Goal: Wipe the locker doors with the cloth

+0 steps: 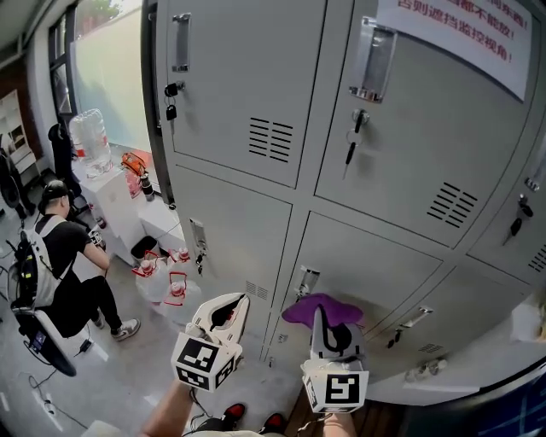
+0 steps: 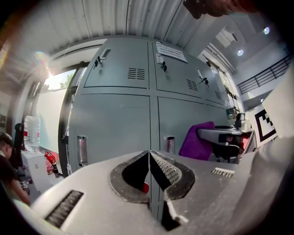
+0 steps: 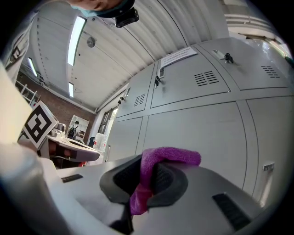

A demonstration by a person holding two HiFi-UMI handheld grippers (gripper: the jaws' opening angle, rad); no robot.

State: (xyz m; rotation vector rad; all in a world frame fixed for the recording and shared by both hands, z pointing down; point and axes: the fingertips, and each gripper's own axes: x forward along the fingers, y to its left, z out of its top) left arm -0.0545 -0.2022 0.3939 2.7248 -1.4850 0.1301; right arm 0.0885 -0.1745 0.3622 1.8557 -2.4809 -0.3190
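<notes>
Head view, right gripper [image 1: 328, 317]: its fingers pinch the purple cloth [image 1: 317, 307]. The cloth bunches out past the fingertips, so fabric and not plastic would meet the metal.
Head view, locker doors [image 1: 375, 260]: grey. A lower door stands just beyond the right fingertips, and its handle [image 1: 307, 280] is just left of the cloth. Judged as the cloth brought up for a wipe low on the bank.
Head view, left gripper [image 1: 232, 305]: held to the left of the right fingers, apart from the doors and carrying nothing. Judged as parked out of the wiping path.
Head view, unclear: the bunched cloth covers the very spot where it would meet the door, so contact cannot be told. The notice [image 1: 456, 26], far above the fingers, is cut off by the frame edge.
Head view, bystander: a person [image 1: 64, 256] sits or crouches low on the floor, well left of both grippers, taking no part.
Left gripper view, fingers [image 2: 173, 170]: pressed together with nothing between them. A red speck [image 2: 145, 187] shows through the slit below the tips and cannot be identified.
Left gripper view, cloth [image 2: 197, 140]: to the right of the fingers, close to a door. Contact is not clear.
Right gripper view, fingers [image 3: 167, 181]: closed on the cloth [image 3: 148, 181], with a strip hanging down between them and a fold draped over the right fingertip.
Right gripper view, locker doors [image 3: 202, 133]: these fill the field beyond the fingertips. The gap from cloth to door cannot be gauged, and the gripper body blocks the lower field.
</notes>
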